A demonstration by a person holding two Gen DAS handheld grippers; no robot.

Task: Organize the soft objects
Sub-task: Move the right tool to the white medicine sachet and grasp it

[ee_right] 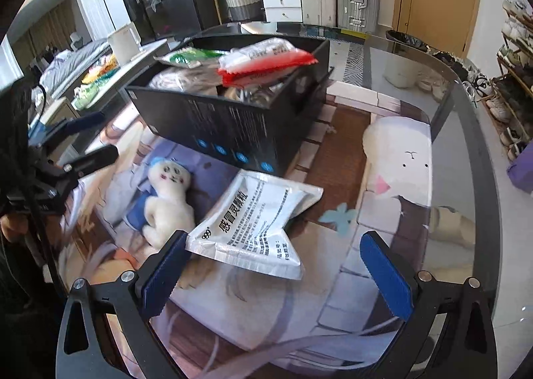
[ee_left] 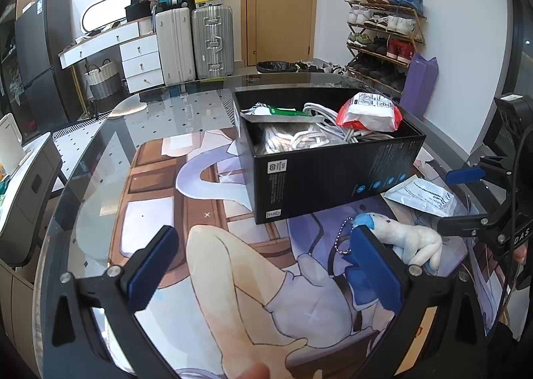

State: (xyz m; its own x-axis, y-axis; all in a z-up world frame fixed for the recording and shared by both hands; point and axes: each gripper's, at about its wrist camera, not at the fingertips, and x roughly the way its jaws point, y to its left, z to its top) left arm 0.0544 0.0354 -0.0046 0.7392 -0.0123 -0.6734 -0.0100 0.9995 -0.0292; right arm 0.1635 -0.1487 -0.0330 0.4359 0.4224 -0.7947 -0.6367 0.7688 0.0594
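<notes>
A black box point(ee_left: 333, 169) stands on the printed mat and holds a red-and-white packet point(ee_left: 369, 112), a green packet point(ee_left: 283, 111) and white cords point(ee_left: 299, 137). It also shows in the right wrist view point(ee_right: 233, 132). A white plush toy point(ee_left: 413, 242) with a bead chain lies in front of the box, just right of my left gripper point(ee_left: 266, 265), which is open and empty. A silver medicine pouch point(ee_right: 256, 225) lies beside the plush point(ee_right: 170, 199). My right gripper point(ee_right: 276, 269) is open, its left finger at the pouch's near corner.
The glass table edge point(ee_left: 100, 132) curves round the mat. A white cabinet point(ee_left: 20, 179) stands to the left of the table. Suitcases point(ee_left: 193, 42) and a shoe rack point(ee_left: 383, 39) stand by the far wall. A purple bag point(ee_left: 418, 85) sits behind the box.
</notes>
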